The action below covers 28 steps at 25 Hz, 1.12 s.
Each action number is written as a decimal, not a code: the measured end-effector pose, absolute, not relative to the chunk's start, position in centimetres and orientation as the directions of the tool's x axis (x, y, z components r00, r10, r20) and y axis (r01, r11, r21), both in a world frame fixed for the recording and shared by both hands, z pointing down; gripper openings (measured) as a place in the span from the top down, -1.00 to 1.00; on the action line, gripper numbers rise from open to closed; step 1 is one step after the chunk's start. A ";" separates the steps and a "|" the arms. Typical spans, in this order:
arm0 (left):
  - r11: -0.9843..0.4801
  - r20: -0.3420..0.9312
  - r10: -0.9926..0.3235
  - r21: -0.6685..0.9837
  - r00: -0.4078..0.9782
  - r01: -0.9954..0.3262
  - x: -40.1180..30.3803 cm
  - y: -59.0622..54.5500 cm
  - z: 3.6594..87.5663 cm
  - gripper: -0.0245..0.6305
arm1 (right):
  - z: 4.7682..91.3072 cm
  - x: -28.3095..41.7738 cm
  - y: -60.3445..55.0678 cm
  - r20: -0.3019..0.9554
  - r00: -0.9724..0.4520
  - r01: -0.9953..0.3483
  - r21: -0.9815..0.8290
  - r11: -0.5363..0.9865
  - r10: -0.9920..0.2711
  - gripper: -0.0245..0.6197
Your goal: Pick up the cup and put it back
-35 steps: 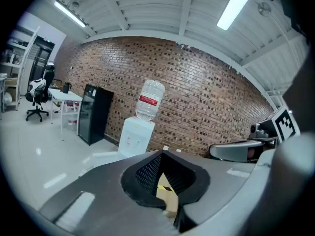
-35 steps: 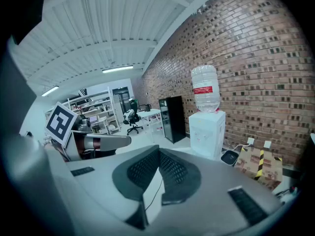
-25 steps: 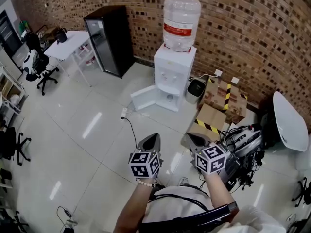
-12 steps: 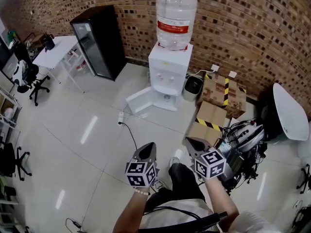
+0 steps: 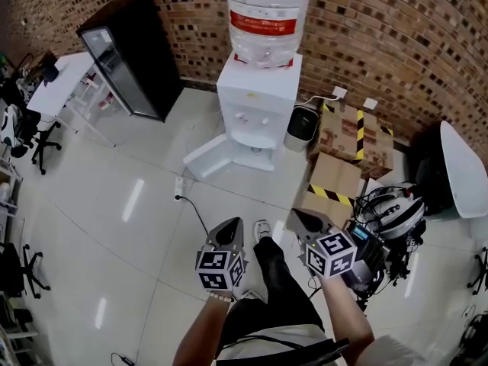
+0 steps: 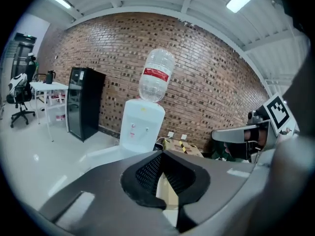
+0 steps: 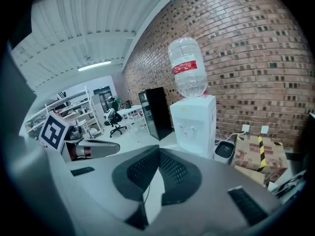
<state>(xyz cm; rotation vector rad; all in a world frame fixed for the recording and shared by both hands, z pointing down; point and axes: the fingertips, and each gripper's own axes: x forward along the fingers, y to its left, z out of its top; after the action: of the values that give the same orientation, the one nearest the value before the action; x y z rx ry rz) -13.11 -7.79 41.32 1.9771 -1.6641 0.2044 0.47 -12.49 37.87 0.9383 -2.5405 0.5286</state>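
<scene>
The task looks unstarted. No cup shows in any view, so I cannot say where it stands. It is in neither gripper and nowhere on the floor ahead of them. Picking it up and setting it back both remain to be done, and finding it comes first.

The left gripper is clenched with nothing between its jaws. The right gripper is likewise closed and empty. Both are held low in front of the person and point forward.

Straight ahead of both grippers, well apart from them, stands a white water dispenser. The door of its lower compartment hangs open, and what is inside cannot be seen. On top sits an upturned clear water bottle with a red label, but its water level cannot be made out.

Just beside the dispenser, ahead of the right gripper, is a small dark bin whose contents are too dim to tell. Further right lie cardboard boxes closed with yellow-and-black tape. Ahead and to the left of the left gripper stands a tall black cabinet with its door shut.
</scene>
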 end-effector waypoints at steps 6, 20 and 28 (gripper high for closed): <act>-0.125 0.453 -0.858 0.275 0.243 -0.953 -14.6 -15.9 49.4 0.91 | 45.2 -1.6 -20.1 0.448 -0.707 -0.674 -0.189 0.715 -0.548 0.89; -0.257 0.477 -0.823 0.170 0.308 -0.951 -16.3 -34.0 78.9 0.42 | 70.2 -4.3 -32.9 0.384 -0.692 -0.707 -0.187 0.682 -0.612 0.89; -0.228 0.516 -0.817 0.120 0.257 -0.966 -16.7 -45.4 93.5 -0.10 | 80.6 -5.0 -39.4 0.373 -0.667 -0.737 -0.204 0.645 -0.644 0.89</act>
<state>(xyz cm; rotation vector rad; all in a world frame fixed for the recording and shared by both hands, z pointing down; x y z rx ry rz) -16.72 -45.41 93.47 2.1206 -1.6203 0.4868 -4.97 -39.42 80.55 1.1154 -2.5990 0.4964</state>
